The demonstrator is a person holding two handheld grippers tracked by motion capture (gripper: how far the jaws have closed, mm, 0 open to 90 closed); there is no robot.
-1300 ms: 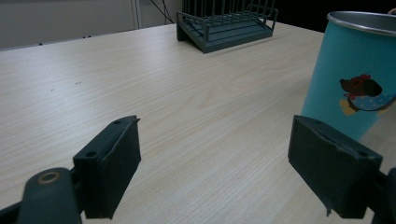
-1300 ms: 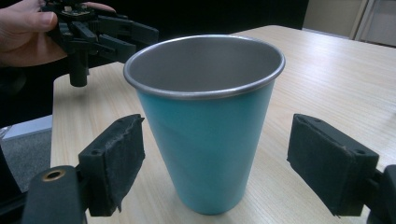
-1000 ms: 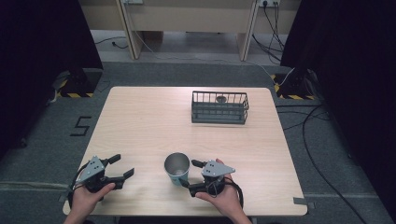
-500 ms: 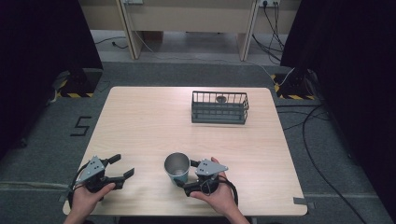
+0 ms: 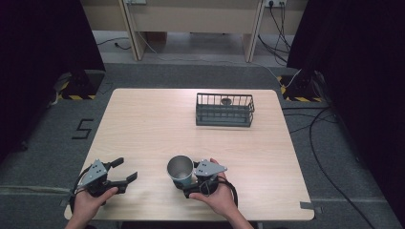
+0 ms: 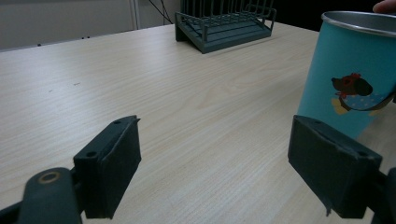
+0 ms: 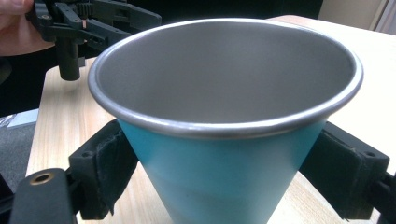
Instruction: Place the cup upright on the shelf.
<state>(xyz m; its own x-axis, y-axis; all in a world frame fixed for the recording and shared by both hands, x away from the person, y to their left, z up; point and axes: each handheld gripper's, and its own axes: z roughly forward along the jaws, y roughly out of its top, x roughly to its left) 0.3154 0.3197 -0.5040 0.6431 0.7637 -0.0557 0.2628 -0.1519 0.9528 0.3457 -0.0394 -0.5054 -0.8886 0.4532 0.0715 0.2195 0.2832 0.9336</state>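
Main risk: the teal metal cup (image 5: 180, 171) is tapered, narrow at the base. The right hand-held gripper (image 5: 191, 179) has its pads low on the cone, so a light squeeze could let the cup ride up and pop out, or tip as it lifts. In the right gripper view the jaws flank the cup (image 7: 224, 130) on both sides, pads against the wall as far as I can tell. I read that as closed on the cup, though how firm the grip is I can't say.

Second risk: the left hand-held gripper (image 5: 125, 171) sits lower left of the high view, jaws wide apart, holding nothing. In its own view the cup (image 6: 348, 77) is at the right edge, just beyond the right jaw. If either hand drifts inward, that jaw clips the cup.

Cup location: lower centre of the high view, near the front edge of the tabletop (image 5: 153, 124), standing upright, mouth up. The dark wire basket (image 5: 224, 109) is upper right of centre, well apart from the cup, with a small round object inside I can't identify.
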